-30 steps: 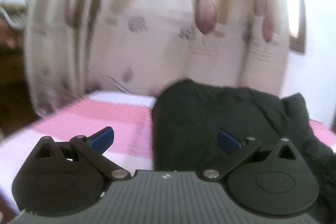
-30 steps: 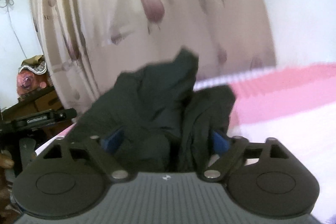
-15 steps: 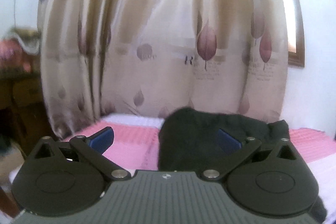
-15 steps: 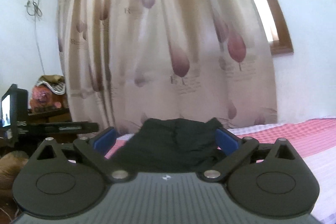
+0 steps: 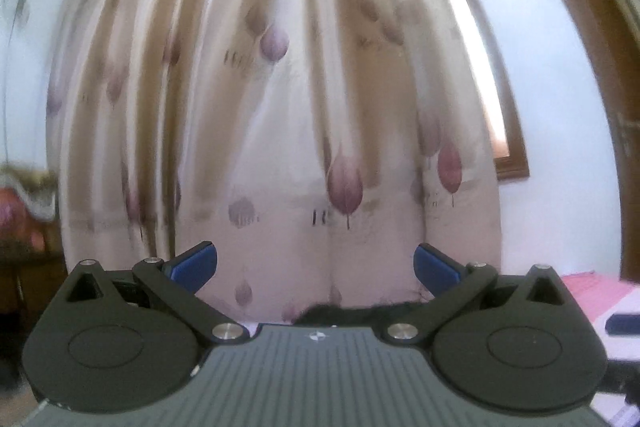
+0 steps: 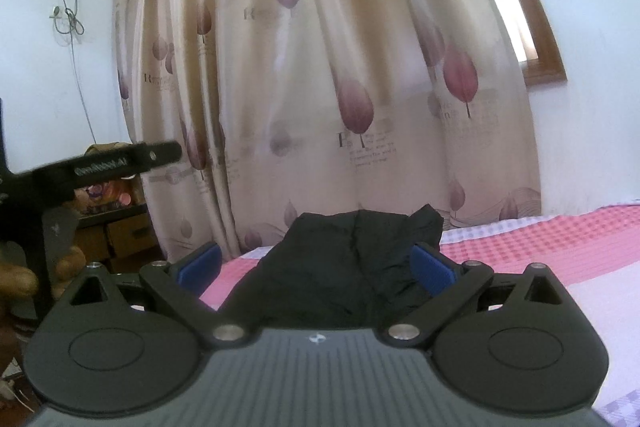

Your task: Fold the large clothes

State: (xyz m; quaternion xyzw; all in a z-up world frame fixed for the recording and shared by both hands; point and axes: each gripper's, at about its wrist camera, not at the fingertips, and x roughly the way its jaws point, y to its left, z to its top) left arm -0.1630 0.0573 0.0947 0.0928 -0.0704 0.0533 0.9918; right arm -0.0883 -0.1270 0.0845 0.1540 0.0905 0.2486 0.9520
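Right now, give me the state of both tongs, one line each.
Left tongs: open, holding nothing.
Right tongs: open, holding nothing; the black garment lies on the bed beyond them.

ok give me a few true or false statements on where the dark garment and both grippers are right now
1. The black garment lies on the pink checked bedspread. True.
2. The right gripper is clamped on the garment. False: its fingers stand wide apart, not pressing the cloth.
3. The left gripper is open with nothing between its fingers. True.
4. The floral curtain is drawn back off the window. False: it hangs closed behind the bed.
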